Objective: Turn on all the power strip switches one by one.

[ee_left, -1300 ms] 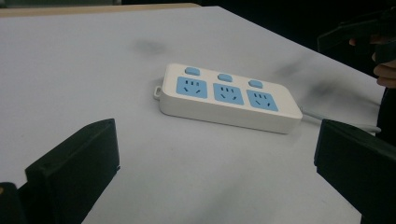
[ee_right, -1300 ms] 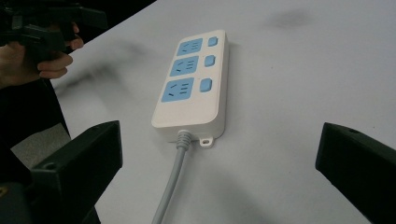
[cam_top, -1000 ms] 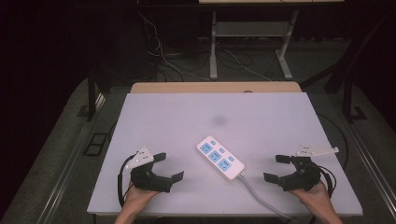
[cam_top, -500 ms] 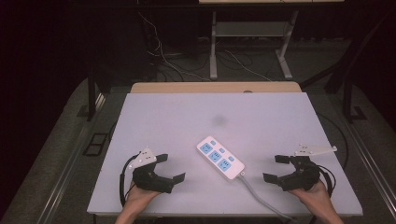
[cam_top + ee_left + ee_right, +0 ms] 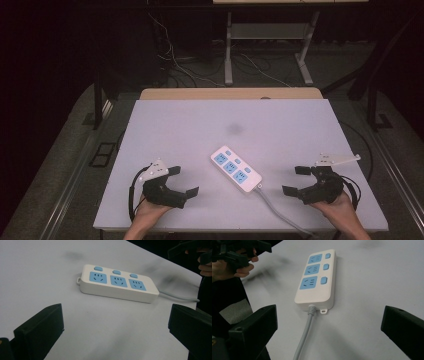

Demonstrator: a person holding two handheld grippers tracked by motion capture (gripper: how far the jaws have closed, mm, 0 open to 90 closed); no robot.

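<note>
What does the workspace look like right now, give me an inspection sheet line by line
Surface: white table top, with faint dark smudges.
Job's things: white power strip with three blue sockets and three blue buttons, lying flat between the grippers, touched by neither.
Clutter: nothing seen.
Grippers: left gripper and right gripper both open, low at the near edge, aimed at the strip.
Cables: grey cord runs from the strip off the near edge.
Surroundings: dark floor, loose wires, a desk frame behind.
</note>
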